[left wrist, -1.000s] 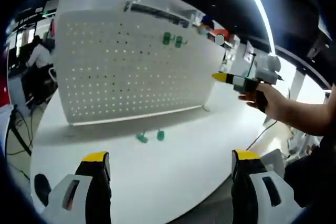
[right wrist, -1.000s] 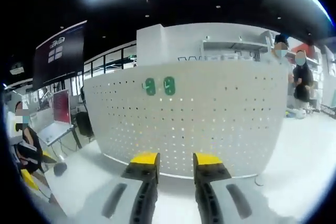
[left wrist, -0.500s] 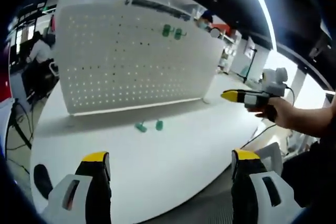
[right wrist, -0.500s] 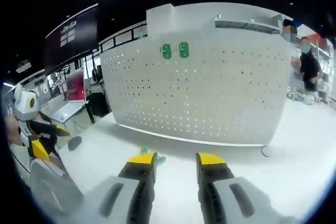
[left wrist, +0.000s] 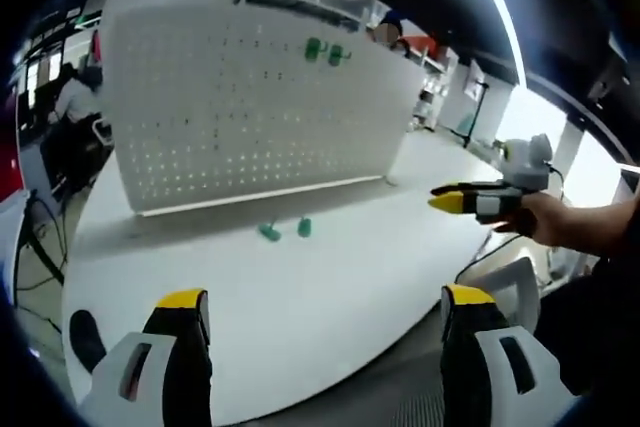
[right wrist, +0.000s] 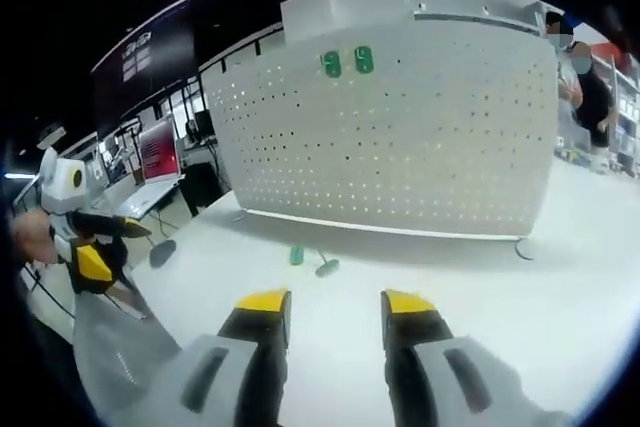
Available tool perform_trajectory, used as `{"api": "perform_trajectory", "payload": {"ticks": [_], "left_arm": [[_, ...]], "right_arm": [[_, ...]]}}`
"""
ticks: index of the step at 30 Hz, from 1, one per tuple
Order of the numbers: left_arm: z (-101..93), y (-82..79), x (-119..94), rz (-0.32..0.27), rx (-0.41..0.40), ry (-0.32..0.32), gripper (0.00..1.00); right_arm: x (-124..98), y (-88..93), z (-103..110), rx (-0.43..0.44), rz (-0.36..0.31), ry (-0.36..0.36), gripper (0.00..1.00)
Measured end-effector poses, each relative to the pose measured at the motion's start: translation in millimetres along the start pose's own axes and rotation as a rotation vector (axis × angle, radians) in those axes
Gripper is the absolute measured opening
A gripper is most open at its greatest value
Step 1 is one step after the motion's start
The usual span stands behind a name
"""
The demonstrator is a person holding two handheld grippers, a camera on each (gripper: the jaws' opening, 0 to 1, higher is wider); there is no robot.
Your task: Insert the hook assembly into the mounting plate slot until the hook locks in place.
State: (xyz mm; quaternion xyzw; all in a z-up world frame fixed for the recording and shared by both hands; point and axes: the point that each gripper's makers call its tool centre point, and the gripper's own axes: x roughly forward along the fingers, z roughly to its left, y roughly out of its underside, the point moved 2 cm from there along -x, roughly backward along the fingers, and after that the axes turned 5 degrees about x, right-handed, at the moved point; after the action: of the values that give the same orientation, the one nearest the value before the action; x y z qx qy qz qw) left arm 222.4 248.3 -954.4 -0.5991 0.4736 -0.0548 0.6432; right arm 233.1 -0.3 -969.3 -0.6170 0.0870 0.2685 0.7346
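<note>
Nearest in the left gripper view, the left hand-held gripper (left wrist: 325,309) has its yellow-tipped jaws spread wide with nothing between them, over the near edge of the white counter (left wrist: 330,287). In the right gripper view the right hand-held gripper (right wrist: 336,309) has its jaws set a narrower gap apart, also gripping nothing.

Each view catches the other tool. At the right of the left gripper view a hand (left wrist: 545,219) holds the right hand-held gripper (left wrist: 450,197) out over the counter's right side, its yellow tip pointing left. At the left edge of the right gripper view the left hand-held gripper (right wrist: 95,252) shows beside the counter.

Farther in, two small green hook assemblies (left wrist: 285,230) lie on the counter just in front of the pegboard's foot; the right gripper view shows them (right wrist: 310,260) close together, one seeming to lie on its side.

Behind them stands the white perforated mounting plate (left wrist: 250,117), upright, with two green hooks (left wrist: 325,50) already seated side by side near its top edge; the right gripper view has them (right wrist: 347,61) too.

Far left in the left gripper view a person (left wrist: 72,102) sits at a desk. Far right in the right gripper view a person in dark clothes (right wrist: 597,107) stands beyond the plate.
</note>
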Motion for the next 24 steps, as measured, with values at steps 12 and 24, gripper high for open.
{"api": "perform_trajectory", "payload": {"ticks": [12,24], "left_arm": [[3.2,10.6,-4.3,0.048,0.043,-0.029,0.97],[0.5,24.1,-3.7,0.081,0.022,-0.03,0.97]], "right_arm": [[-6.8,21.6,18.1,0.038,0.061,-0.053,0.36],[-14.4,27.8,22.1,-0.013,0.092,-0.07,0.36]]}}
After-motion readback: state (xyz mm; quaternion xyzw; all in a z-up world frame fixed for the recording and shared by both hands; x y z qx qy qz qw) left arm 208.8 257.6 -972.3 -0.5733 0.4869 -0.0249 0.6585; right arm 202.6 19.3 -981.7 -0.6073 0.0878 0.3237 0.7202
